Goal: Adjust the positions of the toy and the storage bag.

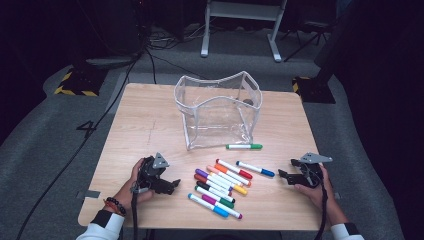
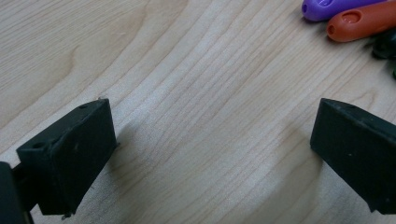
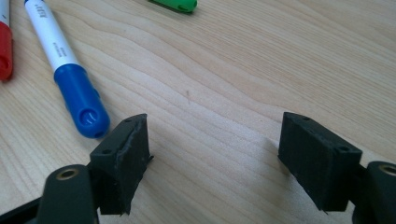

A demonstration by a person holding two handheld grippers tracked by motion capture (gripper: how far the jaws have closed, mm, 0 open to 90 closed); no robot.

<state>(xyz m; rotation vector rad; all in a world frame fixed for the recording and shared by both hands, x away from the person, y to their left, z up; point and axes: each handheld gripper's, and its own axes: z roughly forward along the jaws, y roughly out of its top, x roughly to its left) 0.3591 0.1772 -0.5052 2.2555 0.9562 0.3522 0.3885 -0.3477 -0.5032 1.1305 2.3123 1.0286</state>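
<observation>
Markers (image 1: pixel 222 186) lie loose at six o'clock of the empty clear pouch (image 1: pixel 218 110); none packed yet. Left gripper (image 1: pixel 172 186) and right gripper (image 1: pixel 282 175) both gape wide, holding nothing.

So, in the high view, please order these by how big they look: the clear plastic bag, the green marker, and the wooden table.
1. Wooden table, by far the largest.
2. Clear plastic bag, standing open on the table.
3. Green marker, smallest, lying just in front of the bag.
The bag sits farther from the camera than the marker, yet looks much bigger.
</observation>
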